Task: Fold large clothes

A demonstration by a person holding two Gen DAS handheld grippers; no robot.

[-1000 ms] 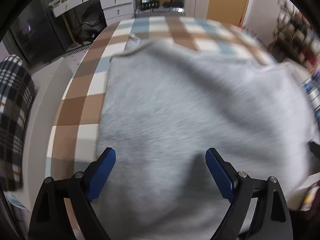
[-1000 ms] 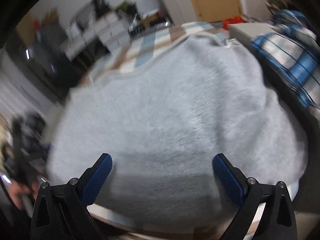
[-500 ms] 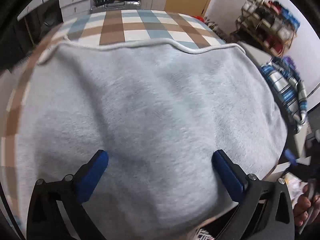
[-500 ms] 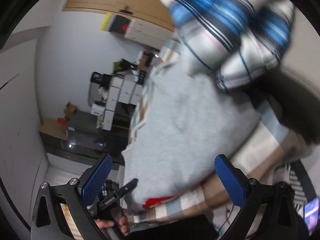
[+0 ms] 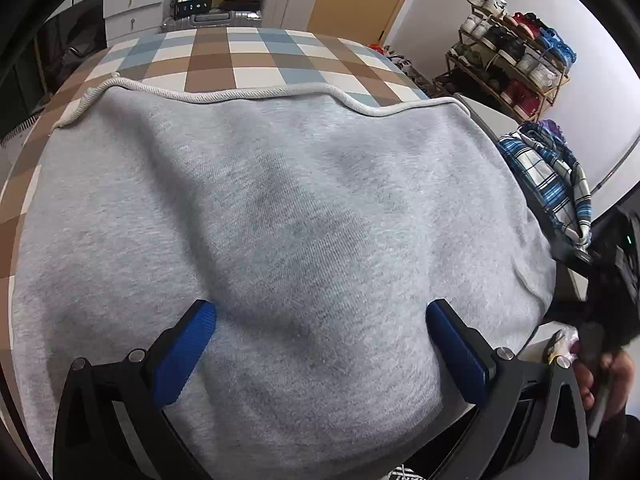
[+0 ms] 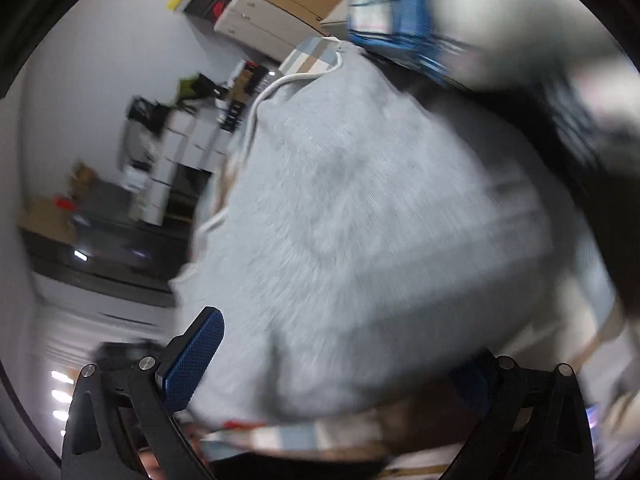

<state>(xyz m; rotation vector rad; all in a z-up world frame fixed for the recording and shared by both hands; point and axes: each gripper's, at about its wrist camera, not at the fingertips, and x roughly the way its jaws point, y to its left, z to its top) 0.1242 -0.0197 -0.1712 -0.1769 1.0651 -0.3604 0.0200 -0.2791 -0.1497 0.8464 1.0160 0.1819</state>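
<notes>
A large grey sweatshirt-cloth garment [image 5: 304, 208] lies spread flat over the checked tablecloth [image 5: 248, 56], with a white cord [image 5: 256, 94] along its far edge. My left gripper [image 5: 320, 344] hovers open just above the garment's near part, nothing between its blue pads [image 5: 188, 348]. In the blurred, sideways-rolled right wrist view, the same garment [image 6: 380, 216] fills the middle. My right gripper [image 6: 332, 364] is open at its near edge; the garment's edge lies between the wide-apart fingers, not pinched. A person's hand [image 5: 600, 376] holds that right tool at the table's right side.
A pile of blue plaid clothes [image 5: 548, 176] lies on a white surface right of the table. A shoe rack [image 5: 516, 44] stands at the back right. White drawers [image 5: 128, 0] and a suitcase [image 5: 224, 20] stand beyond the table's far end.
The left view swung from the garment's left edge to its middle, and the jaws widened a little. The right view rolled sideways and moved to the garment's right near edge.
</notes>
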